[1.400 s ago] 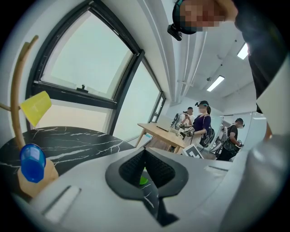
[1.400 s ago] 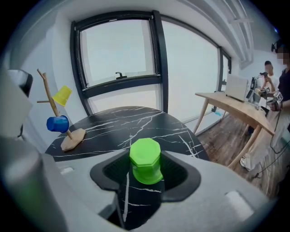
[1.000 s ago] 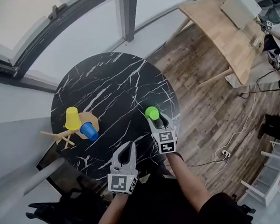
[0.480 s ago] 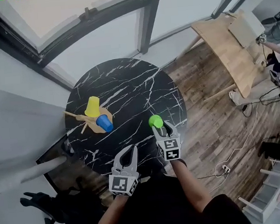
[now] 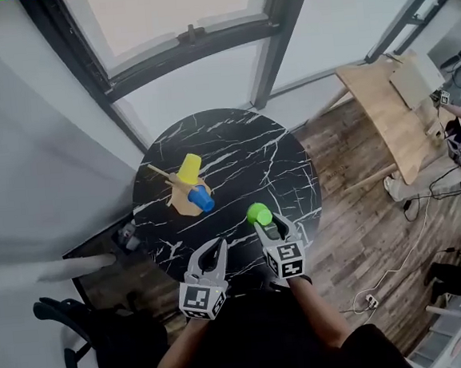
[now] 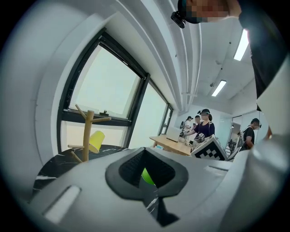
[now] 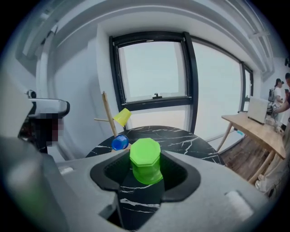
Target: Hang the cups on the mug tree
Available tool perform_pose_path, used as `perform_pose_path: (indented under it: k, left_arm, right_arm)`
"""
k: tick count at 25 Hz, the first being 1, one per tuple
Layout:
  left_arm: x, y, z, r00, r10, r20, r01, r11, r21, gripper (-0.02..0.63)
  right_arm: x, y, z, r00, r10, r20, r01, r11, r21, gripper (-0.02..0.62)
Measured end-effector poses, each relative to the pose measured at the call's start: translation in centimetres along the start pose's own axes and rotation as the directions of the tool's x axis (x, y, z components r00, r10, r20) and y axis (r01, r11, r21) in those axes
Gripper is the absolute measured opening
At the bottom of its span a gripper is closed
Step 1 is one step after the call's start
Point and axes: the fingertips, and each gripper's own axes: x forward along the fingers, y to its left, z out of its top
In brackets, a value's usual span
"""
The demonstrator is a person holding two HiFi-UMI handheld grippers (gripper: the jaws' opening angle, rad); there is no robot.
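The right gripper (image 5: 264,223) holds a small green cup (image 5: 258,214) between its jaws, closed end up, over the near edge of the round black table (image 5: 243,150). The mug tree (image 5: 185,193) stands near the left edge. The left gripper (image 5: 216,244) has its jaws together, empty. The cup looks like light, rigid plastic, probably slick, so gripping its faceted sides seems soundest.

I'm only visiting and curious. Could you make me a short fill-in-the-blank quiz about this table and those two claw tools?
The cup gripped by the right gripper is ___ in colour.
On the mug tree hang a yellow cup and a ___ one.
The black marble table is ___ in shape.
The left gripper holds ___.
Missing words: green; blue; round; nothing.
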Motion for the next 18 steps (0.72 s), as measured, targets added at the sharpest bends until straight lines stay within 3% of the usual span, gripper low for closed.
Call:
perform_pose_path:
  k: [8, 18]
  left_arm:
    - [-3.0, 3.6, 2.3, 0.998, 0.042, 0.043, -0.042, 0.999, 0.001, 0.002]
    - [-5.6, 7.4, 3.3, 0.993, 0.101, 0.062, -0.099, 0.995, -0.034, 0.002]
  right_arm:
    - [-2.6, 6.6, 5.9, 0.988, 0.101, 0.117, -0.098, 0.995, -0.032, 0.204]
    - [-5.4, 11.8, 14.3, 0.941, 0.204, 0.272, -0.192, 0.979, -0.069, 0.205]
